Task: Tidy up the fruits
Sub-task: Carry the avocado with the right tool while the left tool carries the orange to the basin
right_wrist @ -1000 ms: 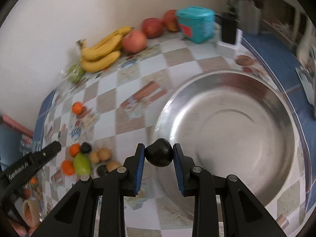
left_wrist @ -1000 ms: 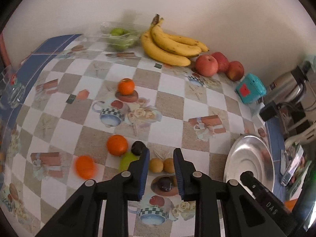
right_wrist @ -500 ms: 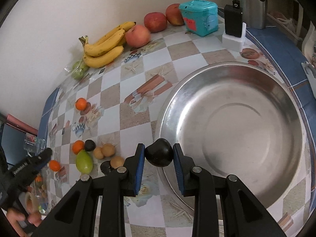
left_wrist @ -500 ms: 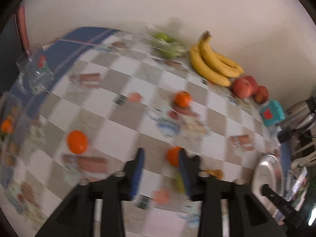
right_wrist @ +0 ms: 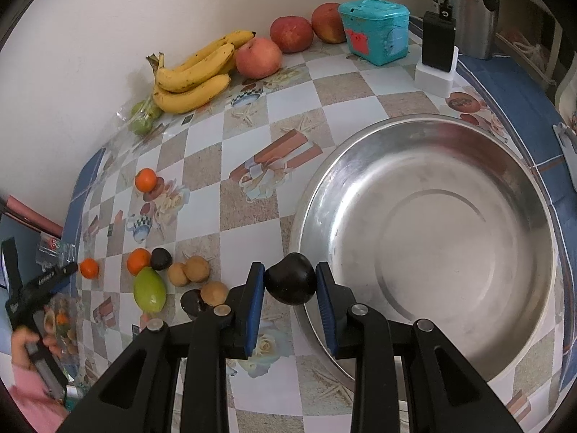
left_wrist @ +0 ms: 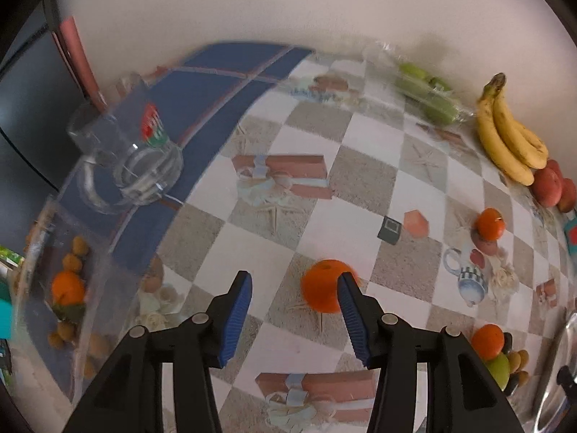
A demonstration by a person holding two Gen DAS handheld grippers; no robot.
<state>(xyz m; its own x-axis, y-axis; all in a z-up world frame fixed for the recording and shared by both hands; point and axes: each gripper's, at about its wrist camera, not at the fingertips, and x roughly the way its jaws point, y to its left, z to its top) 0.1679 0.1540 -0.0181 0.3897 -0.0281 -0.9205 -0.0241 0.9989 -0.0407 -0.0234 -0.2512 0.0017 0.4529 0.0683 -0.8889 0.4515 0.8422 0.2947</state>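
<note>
- A table covered with a checked oilcloth (right_wrist: pixel 202 166) of white and beige squares, printed with cups and gift boxes, with a blue border.
- A wide round steel basin (right_wrist: pixel 429 166) stands on it.
- By the wall — a bunch of yellow bananas (right_wrist: pixel 194 72), three red apples (right_wrist: pixel 258 57), a clear bag of green fruits (right_wrist: pixel 142 115), a turquoise plastic box (right_wrist: pixel 377 29).
- Loose small oranges (left_wrist: pixel 322 285) on the cloth, well apart.
- A cluster: an orange, a green mango (right_wrist: pixel 149 288), a dark fruit, small brown round fruits (right_wrist: pixel 196 269).
- A clear glass mug (left_wrist: pixel 126 151) — on the blue border.

Soft, even daylight; the bowl (right_wrist: pixel 425 238) shows dull glare; the left view blurs toward 9 o'clock; edges warp.
</note>
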